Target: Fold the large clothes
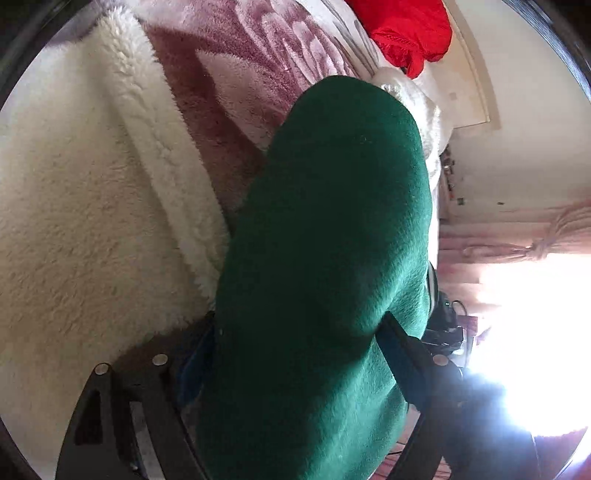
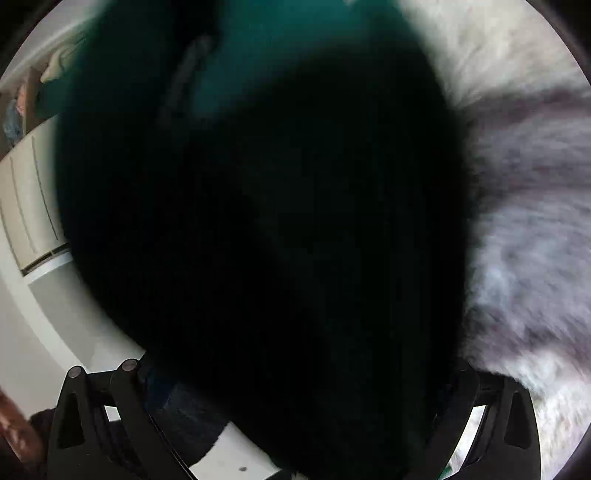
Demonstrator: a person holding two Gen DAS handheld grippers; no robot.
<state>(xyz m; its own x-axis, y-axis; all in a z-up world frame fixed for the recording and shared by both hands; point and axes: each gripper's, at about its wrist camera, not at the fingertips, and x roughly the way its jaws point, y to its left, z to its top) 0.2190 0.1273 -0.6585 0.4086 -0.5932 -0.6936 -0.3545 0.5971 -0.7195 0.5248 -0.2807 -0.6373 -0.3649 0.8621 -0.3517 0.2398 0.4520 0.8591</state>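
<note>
A bed covered with a pink and white plush blanket [image 1: 236, 62] fills the background, with pale walls and a sunlit curtained window [image 1: 532, 317] off to the right of the left gripper. A cream fleece garment [image 1: 74, 206] lies on the blanket to the left of that gripper, and a red cloth [image 1: 410, 33] sits far ahead of it near the bed's edge. The left gripper [image 1: 299, 332] stands fairly wide, with a thick fold of the green fleece garment [image 1: 332, 221] bulging up between its fingers and reaching forward from them. The right gripper [image 2: 295, 387] stands wide open; the same green fabric [image 2: 258, 203], dark and blurred, hangs right in front of it and fills the space between its fingers, the blanket showing to its right.
</note>
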